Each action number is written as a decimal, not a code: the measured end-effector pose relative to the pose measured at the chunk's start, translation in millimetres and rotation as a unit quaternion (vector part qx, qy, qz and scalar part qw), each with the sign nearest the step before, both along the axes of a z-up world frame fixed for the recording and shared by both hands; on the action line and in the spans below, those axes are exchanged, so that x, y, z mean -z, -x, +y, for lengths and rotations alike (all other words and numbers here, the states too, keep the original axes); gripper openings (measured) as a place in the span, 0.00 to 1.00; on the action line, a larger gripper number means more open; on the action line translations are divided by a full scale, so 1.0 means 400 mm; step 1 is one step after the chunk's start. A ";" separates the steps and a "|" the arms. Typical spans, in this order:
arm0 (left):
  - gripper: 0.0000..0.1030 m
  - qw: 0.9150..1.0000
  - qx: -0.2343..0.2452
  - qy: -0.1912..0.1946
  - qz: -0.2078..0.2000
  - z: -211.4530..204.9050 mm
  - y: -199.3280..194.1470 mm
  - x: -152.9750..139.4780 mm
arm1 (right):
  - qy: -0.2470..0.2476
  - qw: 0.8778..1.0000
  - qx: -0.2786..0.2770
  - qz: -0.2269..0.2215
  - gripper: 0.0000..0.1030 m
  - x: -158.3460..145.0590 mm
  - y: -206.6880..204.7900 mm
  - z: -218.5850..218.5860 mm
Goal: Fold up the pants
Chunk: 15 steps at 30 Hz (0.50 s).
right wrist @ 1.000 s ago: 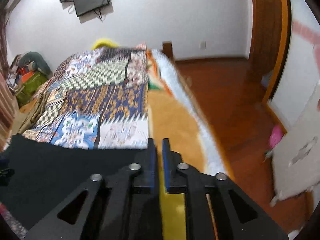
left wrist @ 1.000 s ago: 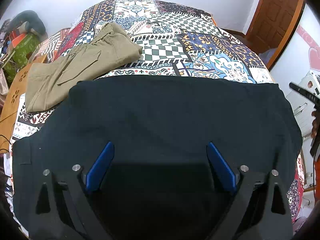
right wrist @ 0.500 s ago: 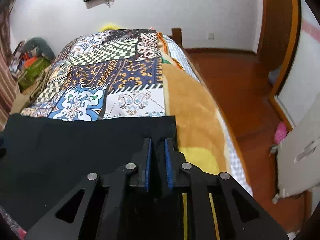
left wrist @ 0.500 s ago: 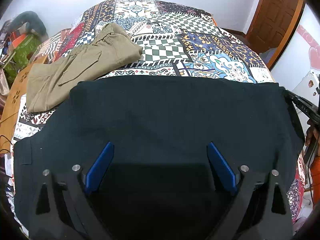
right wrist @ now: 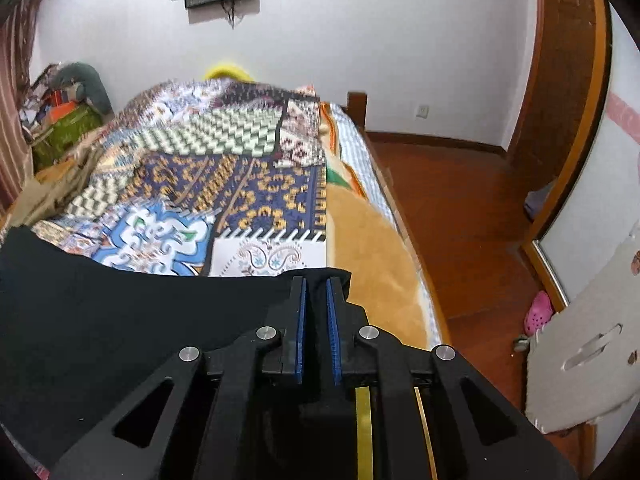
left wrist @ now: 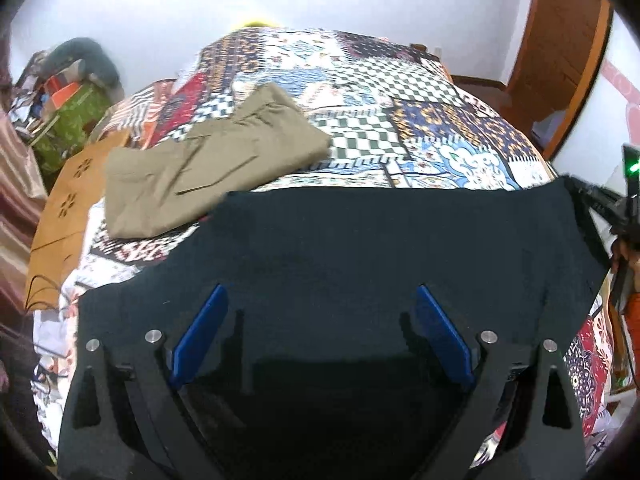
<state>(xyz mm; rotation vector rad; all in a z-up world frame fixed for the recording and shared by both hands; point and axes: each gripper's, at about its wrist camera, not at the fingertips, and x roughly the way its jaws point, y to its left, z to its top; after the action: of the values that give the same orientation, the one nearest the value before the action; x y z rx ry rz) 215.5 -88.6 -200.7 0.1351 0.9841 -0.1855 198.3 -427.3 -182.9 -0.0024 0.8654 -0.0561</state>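
Observation:
Black pants [left wrist: 360,248] lie spread across the near end of the patterned bed quilt [left wrist: 400,120]. My left gripper [left wrist: 320,304] is open, its blue pads wide apart above the middle of the black fabric. My right gripper [right wrist: 316,284] is shut on the right far corner of the black pants [right wrist: 120,320], with cloth pinched between its blue pads at the bed's right side. The right gripper [left wrist: 592,196] also shows at the right edge of the left wrist view, at that corner.
Folded khaki pants [left wrist: 208,164] lie on the quilt at the far left. An orange blanket [right wrist: 372,248] covers the bed's right edge. Wooden floor [right wrist: 460,208], a door [right wrist: 568,80] and a pink shoe [right wrist: 538,312] are to the right. Clutter [left wrist: 72,104] stands at the left.
My right gripper has moved onto the pants' right corner, closed on it and lifted it slightly. My left gripper stays open and has tilted up a little.

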 end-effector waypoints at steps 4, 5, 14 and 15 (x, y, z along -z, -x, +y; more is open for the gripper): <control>0.93 0.999 -0.038 -0.007 -0.004 0.080 0.018 -0.013 | 0.004 0.999 0.000 0.052 0.09 0.065 -0.020 0.016; 0.93 0.999 -0.048 -0.008 -0.004 0.102 0.021 -0.013 | 0.007 0.999 0.002 0.052 0.10 0.065 -0.019 0.017; 0.93 0.985 -0.168 -0.014 -0.018 0.343 0.057 -0.030 | -0.004 0.999 0.025 0.045 0.21 -0.021 0.027 -0.006; 0.93 0.984 -0.178 -0.014 -0.020 0.364 0.065 -0.032 | -0.005 0.999 0.027 0.040 0.21 -0.033 0.039 -0.005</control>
<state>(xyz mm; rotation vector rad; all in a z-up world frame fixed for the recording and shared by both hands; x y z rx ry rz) 189.4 56.9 -188.1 -0.0136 0.9548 0.1584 182.9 -429.3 -169.7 0.0288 0.9465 -0.1024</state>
